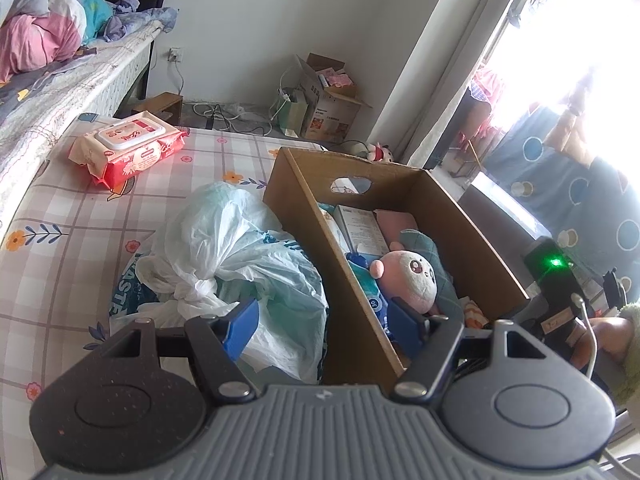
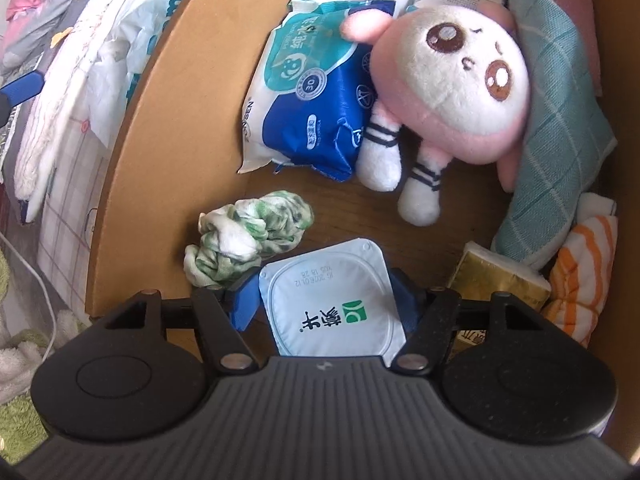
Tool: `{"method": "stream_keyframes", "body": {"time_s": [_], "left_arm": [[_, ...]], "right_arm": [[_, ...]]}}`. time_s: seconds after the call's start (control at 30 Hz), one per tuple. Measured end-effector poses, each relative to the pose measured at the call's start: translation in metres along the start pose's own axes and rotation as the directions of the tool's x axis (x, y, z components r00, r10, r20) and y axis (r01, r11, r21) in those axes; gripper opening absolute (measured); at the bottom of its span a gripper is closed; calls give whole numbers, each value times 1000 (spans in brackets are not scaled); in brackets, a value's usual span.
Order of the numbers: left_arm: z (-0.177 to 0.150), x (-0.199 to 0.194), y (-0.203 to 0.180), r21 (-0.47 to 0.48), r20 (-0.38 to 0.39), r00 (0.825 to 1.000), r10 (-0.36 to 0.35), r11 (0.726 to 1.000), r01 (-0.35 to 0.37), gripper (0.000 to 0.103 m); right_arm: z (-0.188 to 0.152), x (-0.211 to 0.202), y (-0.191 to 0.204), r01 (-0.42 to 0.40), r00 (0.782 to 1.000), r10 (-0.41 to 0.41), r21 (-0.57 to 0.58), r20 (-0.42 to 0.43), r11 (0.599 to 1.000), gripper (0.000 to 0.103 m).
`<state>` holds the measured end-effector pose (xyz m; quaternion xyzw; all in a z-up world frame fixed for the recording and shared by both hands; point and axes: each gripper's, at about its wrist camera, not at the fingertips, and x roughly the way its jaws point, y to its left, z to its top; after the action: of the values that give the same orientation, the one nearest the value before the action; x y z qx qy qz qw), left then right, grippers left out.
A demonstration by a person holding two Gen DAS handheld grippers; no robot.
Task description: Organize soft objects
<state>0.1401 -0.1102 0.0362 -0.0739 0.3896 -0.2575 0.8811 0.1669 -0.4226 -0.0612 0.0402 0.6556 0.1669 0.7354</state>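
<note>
An open cardboard box (image 1: 304, 216) stands on a checked bedsheet (image 1: 60, 216). Inside lie a pink plush toy (image 2: 452, 92), a blue wipes pack (image 2: 312, 112), a crumpled green-white cloth (image 2: 248, 236), a teal checked cloth (image 2: 560, 140) and an orange striped cloth (image 2: 580, 280). My right gripper (image 2: 326, 304) points down into the box (image 2: 160, 160), its blue pads pressed on both sides of a pale blue yogurt cup (image 2: 332, 300) with a foil lid. My left gripper (image 1: 324, 324) hangs open over the box's near wall, gripping nothing. The plush toy (image 1: 408, 276) lies just past its right finger.
A crumpled white plastic bag (image 1: 240, 248) lies left of the box. A red wipes pack (image 1: 128, 148) sits farther back on the sheet. A gold tissue pack (image 2: 496, 276) rests in the box's corner. Behind are a second bed, floor cables and another carton (image 1: 332, 96).
</note>
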Motion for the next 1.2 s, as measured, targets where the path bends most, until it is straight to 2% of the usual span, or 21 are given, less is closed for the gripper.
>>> {"method": "stream_keyframes", "body": {"time_s": [0.13, 0.2, 0.27, 0.33, 0.43, 0.6, 0.7, 0.8, 0.93, 1.03, 1.13, 1.2], "left_arm": [[-3, -8, 1, 3, 12, 1000, 6, 1000, -6, 76], [-6, -13, 1, 5, 19, 1000, 11, 1000, -11, 77], [-9, -20, 0, 17, 30, 999, 25, 1000, -26, 80], [-15, -27, -1, 36, 45, 998, 50, 998, -51, 84], [-24, -38, -2, 62, 62, 994, 90, 994, -94, 89], [-42, -53, -2, 81, 88, 985, 149, 984, -157, 99], [-56, -63, -3, 95, 116, 968, 223, 967, -234, 103], [-71, -75, -3, 106, 146, 943, 298, 943, -315, 103], [-86, -88, 2, 85, 138, 927, 349, 928, -362, 103], [-96, -98, 7, 68, 153, 913, 378, 918, -391, 103], [-102, -101, 10, 48, 143, 901, 409, 907, -419, 103], [-105, -102, 14, 22, 124, 897, 424, 903, -430, 103]], "right_arm": [[-6, -29, 1, -38, 993, 31, 53, 113, 998, 74], [-12, -48, -2, -56, 982, 39, 86, 185, 995, 75], [-24, -68, -2, -67, 961, 30, 128, 274, 990, 75], [-41, -90, 2, -77, 927, 5, 178, 375, 981, 80], [-72, -113, 11, -111, 860, -15, 215, 510, 970, 86], [-128, -117, 45, -125, 747, -75, 251, 661, 960, 100], [-151, -108, 67, -76, 715, -150, 289, 683, 954, 102], [-161, -90, 88, -10, 724, -238, 355, 647, 935, 102], [-170, -71, 114, 73, 726, -320, 394, 609, 916, 102], [-174, -59, 131, 142, 696, -376, 397, 612, 907, 102], [-178, -56, 149, 236, 658, -456, 410, 599, 881, 102], [-183, -57, 158, 289, 617, -498, 414, 609, 863, 102]]}}
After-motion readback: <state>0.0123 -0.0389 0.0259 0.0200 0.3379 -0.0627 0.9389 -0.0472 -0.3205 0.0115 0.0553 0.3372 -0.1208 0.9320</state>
